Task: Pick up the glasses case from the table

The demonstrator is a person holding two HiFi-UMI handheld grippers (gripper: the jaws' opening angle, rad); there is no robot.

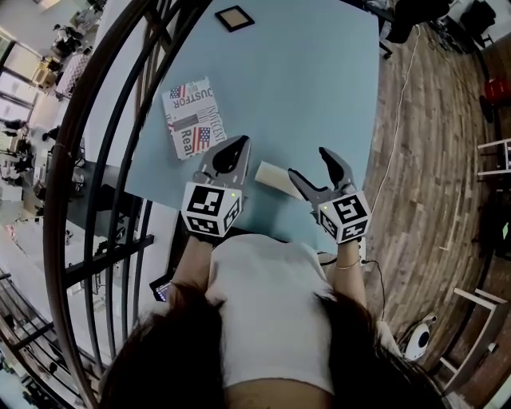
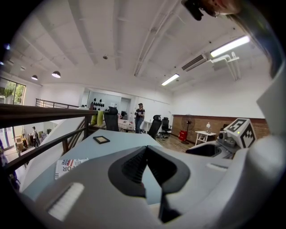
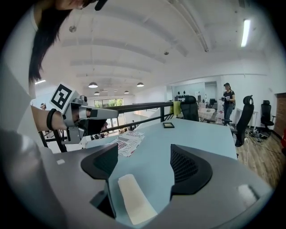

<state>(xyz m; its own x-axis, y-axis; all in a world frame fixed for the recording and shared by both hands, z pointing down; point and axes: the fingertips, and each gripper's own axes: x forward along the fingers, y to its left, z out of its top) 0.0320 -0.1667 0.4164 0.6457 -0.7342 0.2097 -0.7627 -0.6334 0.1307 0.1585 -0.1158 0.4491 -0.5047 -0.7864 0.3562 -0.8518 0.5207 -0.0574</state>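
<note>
The glasses case (image 1: 275,177), a cream oblong, lies flat on the light blue table (image 1: 303,88) near its front edge. My right gripper (image 1: 310,166) stands open just right of it. In the right gripper view the case (image 3: 134,199) lies low between the spread jaws of the right gripper (image 3: 144,150), nearer the left jaw, and neither pad presses on it. My left gripper (image 1: 237,144) hovers just left of the case with its tips together and nothing in them; in its own view the left gripper (image 2: 146,148) has its two pads meeting.
A flag-print packet (image 1: 193,117) lies on the table left of my left gripper. A small dark framed square (image 1: 235,17) sits at the far edge. A curved dark railing (image 1: 104,160) runs along the table's left side. Wooden floor (image 1: 431,144) lies to the right.
</note>
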